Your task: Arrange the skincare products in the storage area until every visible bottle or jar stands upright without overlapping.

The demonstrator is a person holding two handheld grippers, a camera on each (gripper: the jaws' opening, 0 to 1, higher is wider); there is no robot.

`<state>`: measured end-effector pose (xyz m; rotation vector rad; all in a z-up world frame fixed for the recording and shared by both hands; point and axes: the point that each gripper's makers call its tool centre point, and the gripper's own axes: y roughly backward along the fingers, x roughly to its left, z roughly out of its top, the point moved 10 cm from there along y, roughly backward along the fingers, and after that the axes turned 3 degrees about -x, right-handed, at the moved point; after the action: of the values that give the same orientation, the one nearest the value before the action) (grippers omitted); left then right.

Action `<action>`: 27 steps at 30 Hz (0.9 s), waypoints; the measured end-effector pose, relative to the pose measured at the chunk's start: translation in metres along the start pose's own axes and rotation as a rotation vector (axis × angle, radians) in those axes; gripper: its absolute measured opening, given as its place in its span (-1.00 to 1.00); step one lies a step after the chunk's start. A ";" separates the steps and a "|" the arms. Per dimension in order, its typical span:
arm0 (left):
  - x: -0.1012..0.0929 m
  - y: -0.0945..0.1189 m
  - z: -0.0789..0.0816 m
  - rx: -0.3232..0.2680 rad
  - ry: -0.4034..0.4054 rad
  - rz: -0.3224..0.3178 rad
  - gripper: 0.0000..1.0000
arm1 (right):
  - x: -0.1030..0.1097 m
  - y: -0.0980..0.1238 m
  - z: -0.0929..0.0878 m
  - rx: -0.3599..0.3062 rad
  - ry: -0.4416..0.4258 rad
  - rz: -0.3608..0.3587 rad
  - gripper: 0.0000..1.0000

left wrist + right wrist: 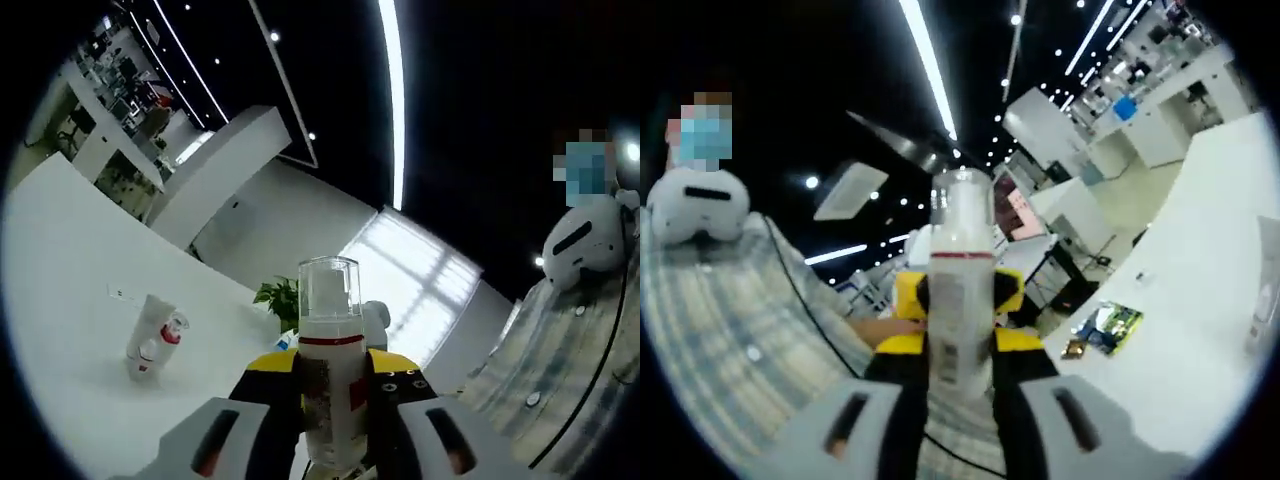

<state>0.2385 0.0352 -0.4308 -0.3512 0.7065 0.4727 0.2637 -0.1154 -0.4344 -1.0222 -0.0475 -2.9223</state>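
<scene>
- In the left gripper view, the left gripper (333,415) has its 2 yellow-and-black jaws pinching a white pump bottle (331,390) with a red band and a clear cap, held upright and lifted clear of the white worktop (70,330).
- In the right gripper view, the right gripper (960,375) pinches a bottle (960,320) of the same look between its 2 jaws, cap upward. Whether both grippers grip 1 bottle or 2 cannot be told.
- On the worktop well to the left of the held bottle, the left gripper view shows a white tube (150,322) and a small red-collared bottle (160,350) touching each other, both leaning rather than standing straight.
- A green potted plant (282,298) sits at the worktop's far edge, just beyond the jaws.
- The person's checked sleeve (730,340) and a hand (885,328) sit close behind the bottle in the right gripper view.
- A colourful flat packet (1102,328) lies on the worktop to the right there.
</scene>
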 end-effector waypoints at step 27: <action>0.009 0.003 -0.006 0.036 -0.204 0.115 -0.51 | -0.011 0.000 -0.003 0.067 0.175 -0.197 -0.62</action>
<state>0.2400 0.0372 -0.4413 -0.2253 0.5381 0.5946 0.2704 -0.1154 -0.4432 -0.7906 -0.2512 -3.1496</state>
